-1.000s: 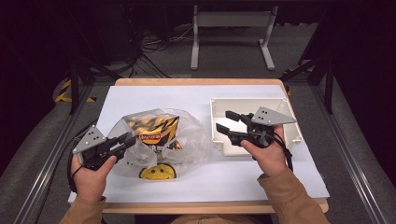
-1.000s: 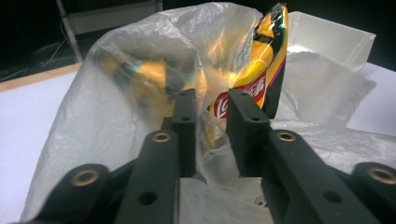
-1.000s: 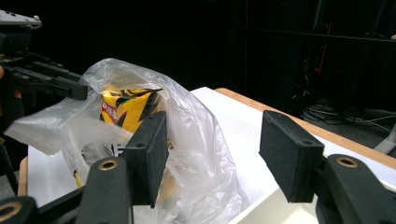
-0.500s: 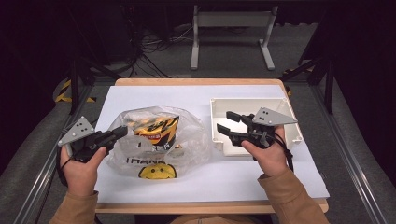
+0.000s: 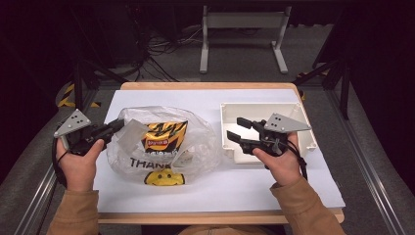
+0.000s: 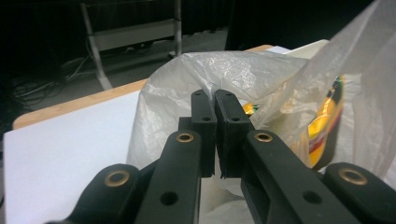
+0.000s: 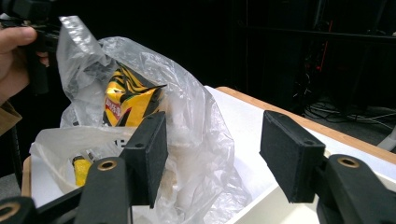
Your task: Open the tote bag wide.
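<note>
At the desk's left edge the left gripper (image 5: 117, 126) pinches a flap of the thin, limp, slippery plastic bag (image 5: 161, 144), likely light, while the right gripper (image 5: 236, 129) hovers half-open over the white tray (image 5: 303, 125)

The table (image 5: 313, 191) has a white top with a brown wooden edge (image 5: 205, 86) all around it. It stands on a grey floor (image 5: 235, 56) that looks like carpet. Behind the table stands a pale metal stand (image 5: 242, 22) with two legs and a flat bar across the top. A bunch of dark cables (image 5: 166, 46) lies on the floor near it. Yellow and black striped tape (image 5: 66, 95) is stuck to the floor at the left. Shiny metal rails (image 5: 377, 186) run along both sides of the table. The back of the room is very dark, while light falls brightly on the table.
</note>
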Demonstrator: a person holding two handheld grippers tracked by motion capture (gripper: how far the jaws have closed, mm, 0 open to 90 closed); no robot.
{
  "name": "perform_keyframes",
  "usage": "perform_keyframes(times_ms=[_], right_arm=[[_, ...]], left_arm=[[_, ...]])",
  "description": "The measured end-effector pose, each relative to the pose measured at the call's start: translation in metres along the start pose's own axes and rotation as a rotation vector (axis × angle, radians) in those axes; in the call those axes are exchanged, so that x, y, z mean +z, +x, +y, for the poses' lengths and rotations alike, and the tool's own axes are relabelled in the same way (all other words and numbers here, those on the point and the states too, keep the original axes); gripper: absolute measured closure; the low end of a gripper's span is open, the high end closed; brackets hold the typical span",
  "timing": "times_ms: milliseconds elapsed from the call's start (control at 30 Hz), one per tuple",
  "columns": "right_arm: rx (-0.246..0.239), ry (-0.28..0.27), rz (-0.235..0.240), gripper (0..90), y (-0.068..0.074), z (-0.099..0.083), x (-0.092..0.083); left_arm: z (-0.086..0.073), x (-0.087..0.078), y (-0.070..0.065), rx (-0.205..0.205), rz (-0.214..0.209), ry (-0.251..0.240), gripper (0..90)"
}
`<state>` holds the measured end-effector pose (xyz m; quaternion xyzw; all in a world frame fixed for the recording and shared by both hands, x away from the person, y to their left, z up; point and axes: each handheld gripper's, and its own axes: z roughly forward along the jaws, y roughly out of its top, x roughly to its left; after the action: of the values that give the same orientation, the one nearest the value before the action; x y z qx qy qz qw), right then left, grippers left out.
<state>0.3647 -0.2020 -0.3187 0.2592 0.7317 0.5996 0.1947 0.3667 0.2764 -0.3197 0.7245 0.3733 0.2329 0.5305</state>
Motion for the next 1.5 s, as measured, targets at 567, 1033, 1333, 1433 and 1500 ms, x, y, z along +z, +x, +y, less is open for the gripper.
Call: perform_keyframes(times_ms=[567, 1033, 1333, 1433, 1500], right_arm=[[-0.011, 0.01, 0.012, 42.3, 0.003, -0.002, 0.003], [-0.02, 0.023, 0.02, 42.3, 0.006, -0.005, 0.006], [-0.028, 0.01, 0.017, 42.3, 0.008, -0.004, 0.005], [-0.029, 0.009, 0.02, 42.5, 0.008, -0.004, 0.005], [-0.03, 0.01, 0.022, 42.6, 0.009, -0.004, 0.006]], left_arm=[[-0.016, 0.01, 0.03, -0.097, 0.013, -0.02, 87.0], [-0.051, 0.034, 0.04, -0.105, 0.023, 0.082, 87.7], [-0.074, 0.048, 0.039, -0.115, 0.007, 0.175, 87.9], [-0.078, 0.052, 0.038, -0.081, 0.019, 0.213, 87.9], [-0.082, 0.055, 0.038, -0.088, 0.01, 0.226, 87.9]])
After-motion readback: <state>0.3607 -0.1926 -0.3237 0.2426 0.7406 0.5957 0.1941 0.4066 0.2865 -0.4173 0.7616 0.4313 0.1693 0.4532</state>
